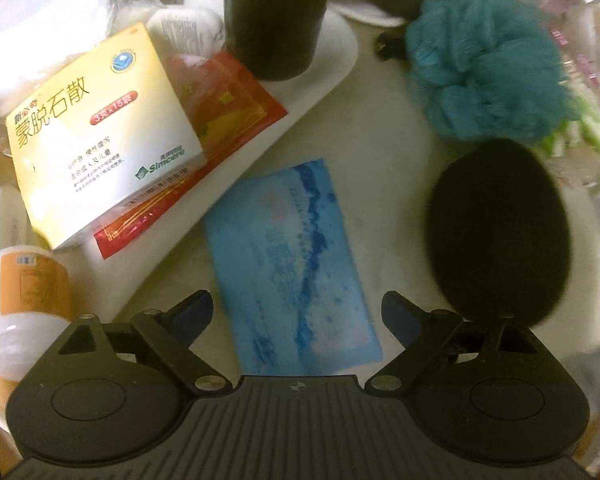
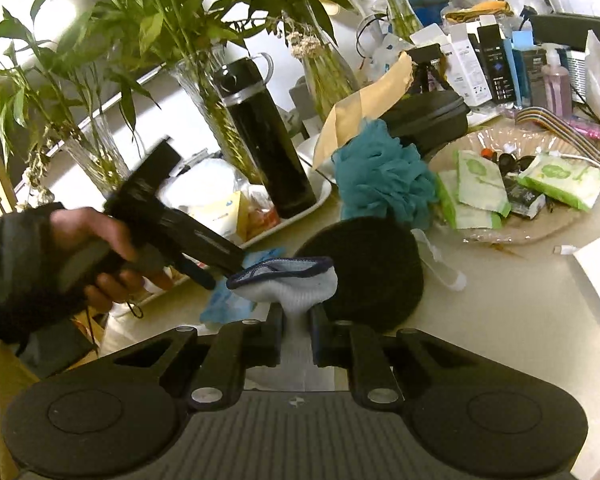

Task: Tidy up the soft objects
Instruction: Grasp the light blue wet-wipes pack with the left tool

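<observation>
My left gripper (image 1: 298, 312) is open, its jaws wide on either side of a blue tissue pack (image 1: 292, 268) lying flat on the table. A black oval sponge (image 1: 500, 232) lies to its right, and a teal mesh bath pouf (image 1: 484, 68) sits beyond that. My right gripper (image 2: 298, 320) is shut on a white sock with a dark blue cuff (image 2: 288, 278), held above the table. The left gripper (image 2: 188, 248) shows in the right wrist view, hand-held over the tissue pack (image 2: 228, 300), next to the sponge (image 2: 372, 276) and pouf (image 2: 384, 176).
A white tray (image 1: 332, 68) holds a black bottle (image 1: 276, 16), a yellow medicine box (image 1: 100, 136) and a red packet (image 1: 228, 108). A glass dish (image 2: 540, 216) with green tissue packs stands at the right. Vases with plants (image 2: 204, 92) and boxes line the back.
</observation>
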Action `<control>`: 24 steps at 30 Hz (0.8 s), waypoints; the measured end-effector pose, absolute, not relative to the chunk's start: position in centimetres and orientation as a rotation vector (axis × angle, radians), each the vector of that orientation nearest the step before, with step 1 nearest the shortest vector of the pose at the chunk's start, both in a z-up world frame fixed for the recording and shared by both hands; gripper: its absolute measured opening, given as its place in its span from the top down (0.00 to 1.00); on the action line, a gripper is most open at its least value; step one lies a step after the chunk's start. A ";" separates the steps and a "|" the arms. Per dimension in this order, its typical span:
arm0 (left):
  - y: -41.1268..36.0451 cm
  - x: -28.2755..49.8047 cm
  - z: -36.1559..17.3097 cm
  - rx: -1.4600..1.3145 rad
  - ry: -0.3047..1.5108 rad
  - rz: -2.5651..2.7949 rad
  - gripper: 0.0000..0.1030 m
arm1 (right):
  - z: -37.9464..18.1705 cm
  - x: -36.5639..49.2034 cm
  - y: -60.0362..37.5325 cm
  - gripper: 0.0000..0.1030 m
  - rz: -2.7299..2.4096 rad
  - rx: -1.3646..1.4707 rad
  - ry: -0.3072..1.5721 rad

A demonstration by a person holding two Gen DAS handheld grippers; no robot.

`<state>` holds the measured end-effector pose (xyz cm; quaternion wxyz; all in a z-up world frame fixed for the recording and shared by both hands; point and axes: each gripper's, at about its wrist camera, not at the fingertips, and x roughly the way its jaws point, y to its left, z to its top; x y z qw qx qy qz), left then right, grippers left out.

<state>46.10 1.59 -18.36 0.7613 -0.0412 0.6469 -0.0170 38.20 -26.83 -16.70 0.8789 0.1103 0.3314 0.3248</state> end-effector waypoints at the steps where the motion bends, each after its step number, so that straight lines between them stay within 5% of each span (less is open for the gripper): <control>1: 1.4 46.2 -18.4 -0.072 1.397 -0.023 0.10 | -16.6 38.1 -26.9 0.84 0.676 0.238 0.686; 5: 0.3 46.0 -18.5 0.000 1.388 0.021 0.19 | -16.2 37.6 -27.5 0.84 0.675 0.268 0.669; 6: 0.1 45.7 -18.3 0.006 1.371 0.017 0.28 | -16.2 37.6 -27.6 0.84 0.670 0.270 0.666; 24: 2.2 39.4 -11.8 0.028 1.194 -0.096 0.39 | -12.3 33.4 -29.0 0.84 0.579 0.232 0.660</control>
